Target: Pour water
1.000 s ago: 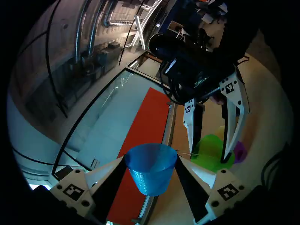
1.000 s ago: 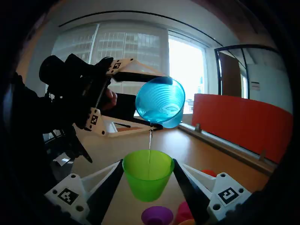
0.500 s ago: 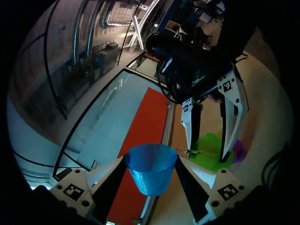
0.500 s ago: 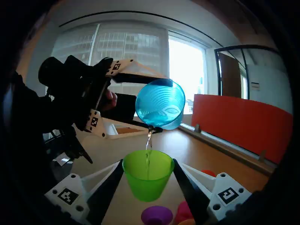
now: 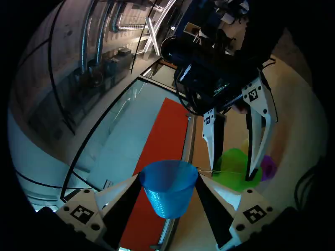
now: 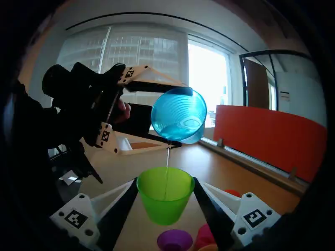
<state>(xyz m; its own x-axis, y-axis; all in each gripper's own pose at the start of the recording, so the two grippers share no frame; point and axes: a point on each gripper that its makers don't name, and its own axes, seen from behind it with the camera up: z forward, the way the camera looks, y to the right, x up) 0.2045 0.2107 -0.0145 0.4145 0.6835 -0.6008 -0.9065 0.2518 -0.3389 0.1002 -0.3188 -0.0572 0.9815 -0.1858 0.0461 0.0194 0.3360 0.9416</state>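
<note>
Mid-pour. Left gripper (image 5: 168, 178) clamped on tilted blue cup (image 5: 168, 193); thin water stream (image 6: 167, 161) drops into near green cup (image 6: 165, 201), clamped in right gripper (image 6: 165, 183). Next, probably: tilt further, lip centred over green.

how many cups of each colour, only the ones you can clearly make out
blue cup: 1
green cup: 1
purple cup: 1
pink cup: 1
total: 4; other bits of colour near them are too hidden to count
</note>
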